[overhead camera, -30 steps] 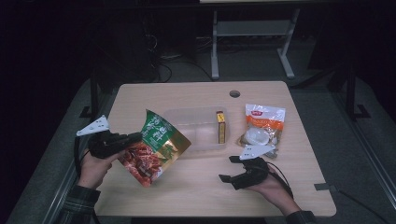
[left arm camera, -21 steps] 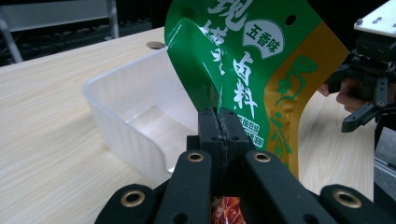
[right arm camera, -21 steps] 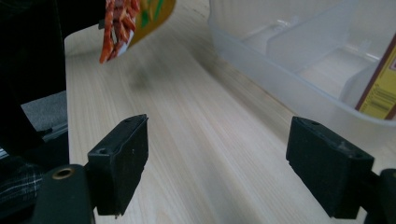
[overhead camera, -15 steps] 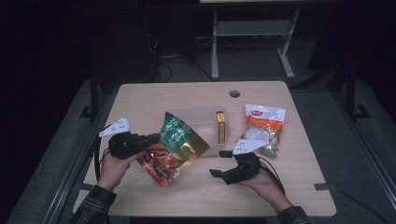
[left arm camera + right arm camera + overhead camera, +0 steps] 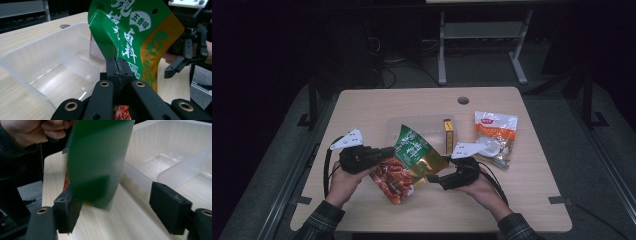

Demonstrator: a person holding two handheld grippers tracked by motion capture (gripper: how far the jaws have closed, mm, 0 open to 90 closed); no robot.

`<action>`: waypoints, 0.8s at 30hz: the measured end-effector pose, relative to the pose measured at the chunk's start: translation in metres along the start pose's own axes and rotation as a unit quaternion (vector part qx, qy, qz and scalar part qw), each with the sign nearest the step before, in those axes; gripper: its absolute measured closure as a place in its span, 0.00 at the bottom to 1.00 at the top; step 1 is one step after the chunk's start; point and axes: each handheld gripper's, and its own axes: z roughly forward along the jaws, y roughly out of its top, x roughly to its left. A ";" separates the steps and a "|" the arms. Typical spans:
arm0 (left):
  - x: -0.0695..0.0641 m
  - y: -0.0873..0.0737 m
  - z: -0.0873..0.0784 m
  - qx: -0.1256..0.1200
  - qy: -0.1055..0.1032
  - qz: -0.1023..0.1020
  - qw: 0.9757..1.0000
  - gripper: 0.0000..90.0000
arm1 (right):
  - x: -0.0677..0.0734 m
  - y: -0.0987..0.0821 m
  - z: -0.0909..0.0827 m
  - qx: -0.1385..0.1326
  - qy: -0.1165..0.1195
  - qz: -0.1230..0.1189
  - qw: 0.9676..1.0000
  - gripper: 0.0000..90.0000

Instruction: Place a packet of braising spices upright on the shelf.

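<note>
Pouch (image 5: 412, 160) hangs pinched in your left gripper (image 5: 117, 67), long axis slanting up; its free edge sits between your right gripper's (image 5: 115, 215) spread, closing jaws, touching only one.

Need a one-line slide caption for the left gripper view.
Left gripper clamps a green snack bag above a clear divided bin; right gripper approaches open.
</note>
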 end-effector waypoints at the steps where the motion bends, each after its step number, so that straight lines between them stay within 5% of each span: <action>1: -0.001 0.000 0.001 -0.003 -0.002 0.002 1.000 1.00 | -0.001 0.000 0.000 -0.002 0.000 0.001 1.000 0.32; 10: -0.004 -0.002 0.007 0.000 -0.006 0.001 1.000 1.00 | -0.002 0.001 -0.001 -0.009 0.013 0.006 1.000 0.52; 19: -0.004 -0.005 0.011 -0.003 -0.004 -0.002 1.000 1.00 | -0.005 0.000 -0.002 -0.009 0.031 0.014 0.999 0.90; 24: -0.005 -0.006 0.012 -0.005 -0.003 0.001 1.000 1.00 | -0.005 0.001 -0.004 -0.010 0.035 0.019 0.999 0.94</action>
